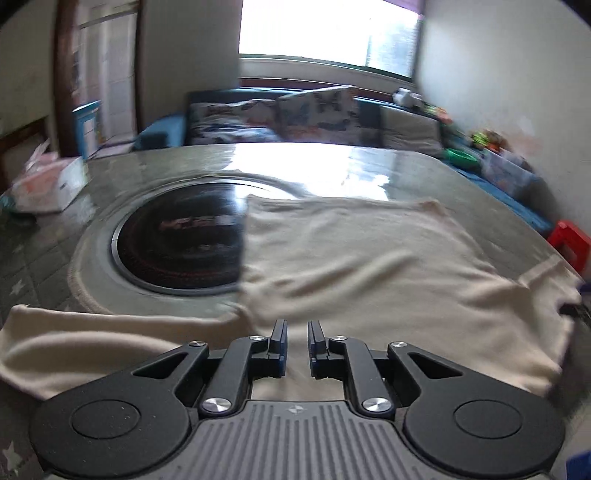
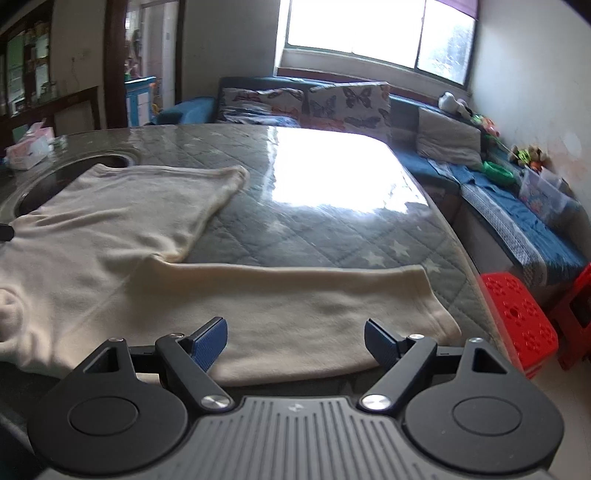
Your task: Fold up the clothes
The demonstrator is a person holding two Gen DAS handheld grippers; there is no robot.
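The cream top (image 2: 110,236) lies spread on the table (image 2: 314,229), one sleeve (image 2: 314,317) just ahead of the right gripper (image 2: 295,343), its fingers wide apart. The left gripper (image 1: 297,345) has its fingers nearly together, with nothing visibly between them. A shallow pinch could let the sleeve slip out.

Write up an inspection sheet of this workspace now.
Surface: glossy table with quilted star cover; round dark inset partly under the garment.
Job's things: cream long-sleeved top spread flat, both sleeves out.
Clutter: tissue box at the far left corner.
Grippers: left gripper narrowly open over the top; right gripper wide open over the right sleeve.
Cables: nothing seen.
Surroundings: sofa with butterfly cushions, window, red stool.
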